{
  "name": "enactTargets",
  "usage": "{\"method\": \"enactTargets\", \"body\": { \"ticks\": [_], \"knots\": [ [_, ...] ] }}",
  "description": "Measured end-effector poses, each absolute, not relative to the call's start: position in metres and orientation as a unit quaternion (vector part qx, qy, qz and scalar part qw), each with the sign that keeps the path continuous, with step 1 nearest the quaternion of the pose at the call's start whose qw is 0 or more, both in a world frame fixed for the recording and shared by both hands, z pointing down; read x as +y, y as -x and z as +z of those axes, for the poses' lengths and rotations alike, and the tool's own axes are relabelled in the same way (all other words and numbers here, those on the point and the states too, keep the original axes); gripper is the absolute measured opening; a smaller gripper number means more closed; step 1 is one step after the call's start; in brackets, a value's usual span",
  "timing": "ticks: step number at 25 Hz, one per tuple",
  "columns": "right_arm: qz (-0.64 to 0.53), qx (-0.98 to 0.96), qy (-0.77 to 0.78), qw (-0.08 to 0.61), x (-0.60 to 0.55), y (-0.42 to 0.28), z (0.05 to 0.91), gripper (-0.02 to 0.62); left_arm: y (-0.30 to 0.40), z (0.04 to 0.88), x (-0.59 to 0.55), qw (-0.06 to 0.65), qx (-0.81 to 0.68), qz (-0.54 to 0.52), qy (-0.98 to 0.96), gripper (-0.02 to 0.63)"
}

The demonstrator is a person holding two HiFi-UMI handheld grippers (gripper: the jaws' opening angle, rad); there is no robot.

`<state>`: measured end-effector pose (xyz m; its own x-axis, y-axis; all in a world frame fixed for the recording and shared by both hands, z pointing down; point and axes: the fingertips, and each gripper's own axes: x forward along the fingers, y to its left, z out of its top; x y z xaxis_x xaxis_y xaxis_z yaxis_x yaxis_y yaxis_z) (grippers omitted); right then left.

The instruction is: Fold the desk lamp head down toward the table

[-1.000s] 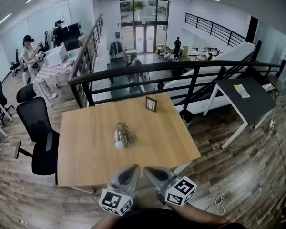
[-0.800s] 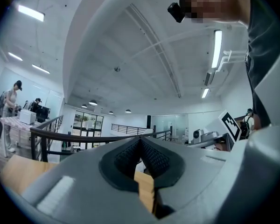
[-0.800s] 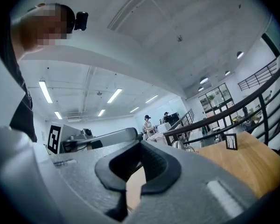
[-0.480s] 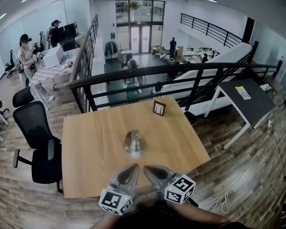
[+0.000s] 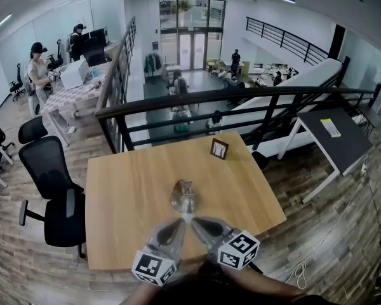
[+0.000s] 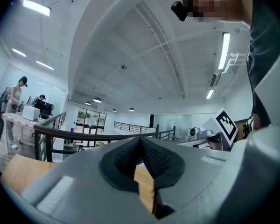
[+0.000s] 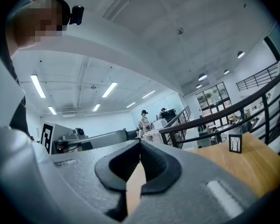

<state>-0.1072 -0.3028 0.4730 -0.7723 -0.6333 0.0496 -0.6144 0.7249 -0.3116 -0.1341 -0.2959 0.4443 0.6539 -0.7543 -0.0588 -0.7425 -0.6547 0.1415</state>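
A small silvery desk lamp [image 5: 184, 197] stands in the middle of the wooden table [image 5: 120, 202], seen from above in the head view. My left gripper [image 5: 180, 223] and right gripper [image 5: 195, 222] are side by side over the table's near edge, pointing level, with their tips just short of the lamp. Both are shut with nothing between the pads. In the left gripper view the jaws [image 6: 140, 140] meet at the tip and hide the lamp. The right gripper view shows its shut jaws [image 7: 140, 142] over the tabletop, with no lamp in sight.
A small picture frame [image 5: 219, 149] stands at the table's far edge, also seen as the picture frame [image 7: 235, 143]. A black office chair [image 5: 54, 189] is left of the table. A black railing [image 5: 241, 100] runs behind it. A dark table [image 5: 333, 135] stands to the right.
Both grippers have come forward over the table's near edge. The lamp and table now sit closer, with the lamp just beyond the tips. The jaws stayed shut.
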Motion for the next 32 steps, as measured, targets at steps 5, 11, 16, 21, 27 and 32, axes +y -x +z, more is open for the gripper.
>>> {"method": "enactTargets", "body": {
  "ticks": [5, 11, 16, 21, 27, 32],
  "knots": [
    [-0.167, 0.93, 0.328, 0.016, -0.324, 0.108, 0.482, 0.018, 0.135, 0.446, -0.32, 0.058, -0.422, -0.059, -0.903, 0.002],
    [-0.174, 0.927, 0.333, -0.004, -0.352, 0.099, 0.494, 0.054, 0.132, 0.449, -0.344, 0.067, -0.433, -0.057, -0.897, 0.002],
    [-0.192, 0.924, 0.327, -0.041, -0.375, 0.102, 0.516, 0.126, 0.134, 0.46, -0.364, 0.076, -0.445, -0.055, -0.89, 0.002],
    [-0.209, 0.923, 0.314, -0.078, -0.388, 0.107, 0.536, 0.18, 0.137, 0.468, -0.38, 0.093, -0.46, -0.053, -0.881, 0.002],
    [-0.221, 0.923, 0.298, -0.101, -0.395, 0.113, 0.551, 0.201, 0.138, 0.479, -0.39, 0.104, -0.47, -0.052, -0.875, 0.002],
    [-0.222, 0.925, 0.288, -0.108, -0.396, 0.119, 0.554, 0.209, 0.142, 0.483, -0.394, 0.113, -0.477, -0.048, -0.87, 0.002]
  ]
}}
